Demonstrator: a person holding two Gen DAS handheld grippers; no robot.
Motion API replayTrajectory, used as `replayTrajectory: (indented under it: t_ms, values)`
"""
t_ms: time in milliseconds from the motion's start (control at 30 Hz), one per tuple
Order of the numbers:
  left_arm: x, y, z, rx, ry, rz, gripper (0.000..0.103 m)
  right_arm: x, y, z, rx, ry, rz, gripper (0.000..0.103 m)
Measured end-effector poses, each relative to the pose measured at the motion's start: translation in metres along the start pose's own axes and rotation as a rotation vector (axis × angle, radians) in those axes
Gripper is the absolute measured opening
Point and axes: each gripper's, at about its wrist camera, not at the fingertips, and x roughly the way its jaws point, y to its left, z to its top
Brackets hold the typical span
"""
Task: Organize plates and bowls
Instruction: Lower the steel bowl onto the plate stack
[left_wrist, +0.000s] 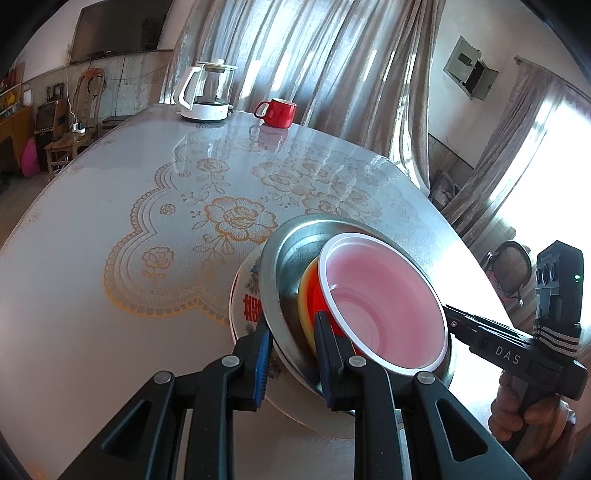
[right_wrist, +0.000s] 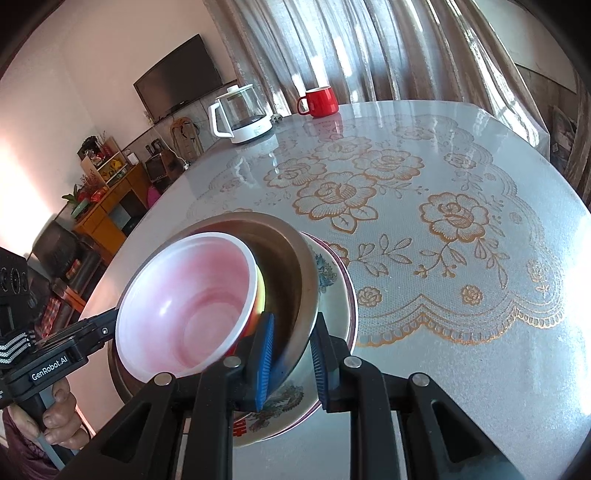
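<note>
A stack sits at the near side of the table: a white patterned plate (left_wrist: 245, 295) at the bottom, a steel bowl (left_wrist: 291, 243) on it, and a red bowl with a pale pink inside (left_wrist: 384, 295) nested in the steel one. My left gripper (left_wrist: 291, 354) is shut on the rims of the plate and steel bowl from one side. My right gripper (right_wrist: 291, 354) is shut on the steel bowl's (right_wrist: 284, 258) rim from the opposite side, with the plate (right_wrist: 332, 295) beneath. The red bowl (right_wrist: 188, 295) leans toward me in the right wrist view.
The table (left_wrist: 92, 258) has a glossy cloth with gold flower print. A glass kettle on a white base (left_wrist: 207, 92) and a red mug (left_wrist: 277, 112) stand at its far edge. Curtains hang behind. Chairs and a cabinet stand beyond the table's left.
</note>
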Motion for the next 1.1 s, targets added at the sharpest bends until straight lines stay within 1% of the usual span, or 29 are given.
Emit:
replayTrajectory:
  t_ms: [400,600,667,733,800,1100]
  values:
    - [0.000,0.002,-0.002,0.003,0.006,0.017,0.021,0.000,0.003,0.000,0.002,0.001,0.004,0.019]
    - [0.000,0.002,-0.002,-0.002,0.006,0.017,0.021,-0.002,0.001,0.000,0.020,0.003,0.017,0.021]
    - [0.000,0.002,-0.002,-0.002,0.006,0.017,0.022,-0.004,0.000,0.000,0.024,-0.003,0.018,0.022]
    - [0.000,0.003,-0.002,-0.004,0.005,0.014,0.022,-0.008,-0.002,-0.001,0.034,-0.011,0.024,0.025]
    - [-0.002,0.004,-0.003,-0.006,0.000,0.013,0.022,-0.013,-0.002,-0.001,0.035,-0.019,0.031,0.027]
    - [-0.014,0.006,-0.010,0.002,-0.022,-0.015,0.024,-0.035,-0.002,-0.010,0.019,-0.032,0.039,0.027]
